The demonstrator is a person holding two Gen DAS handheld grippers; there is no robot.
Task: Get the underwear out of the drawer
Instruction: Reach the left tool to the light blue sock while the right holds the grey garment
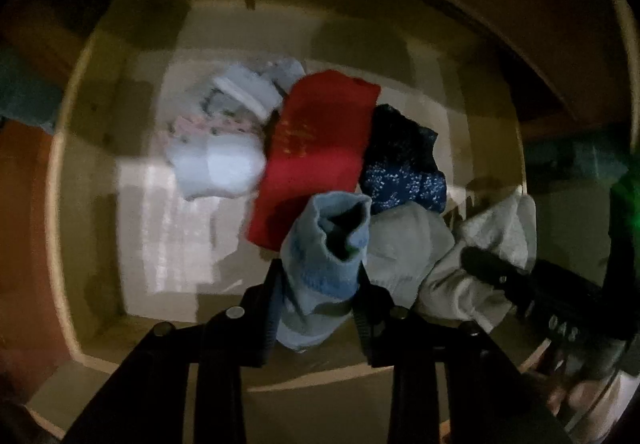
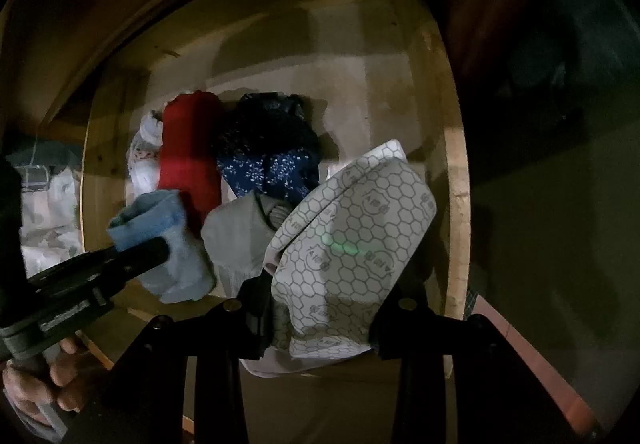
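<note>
A light blue rolled pair of underwear (image 1: 308, 244) stands just above the open wooden drawer (image 1: 56, 203), and my left gripper (image 1: 320, 270) is shut on it. The right wrist view shows the same blue roll (image 2: 160, 215) with a left finger (image 2: 148, 254) across it. My right gripper (image 2: 328, 288) is shut on a white pair of underwear with a grey honeycomb print (image 2: 360, 228), held over the drawer's near right corner. From the left wrist view that white pair (image 1: 500, 228) hangs from the dark right finger (image 1: 492, 268).
In the drawer lie a red folded piece (image 1: 316, 139), a navy floral one (image 1: 404, 163), white and pale pieces (image 1: 224, 155) and a grey one (image 1: 400, 240). Its left floor is bare. The drawer's right wall (image 2: 456, 203) runs close by; a hand (image 2: 60, 376) grips the left tool.
</note>
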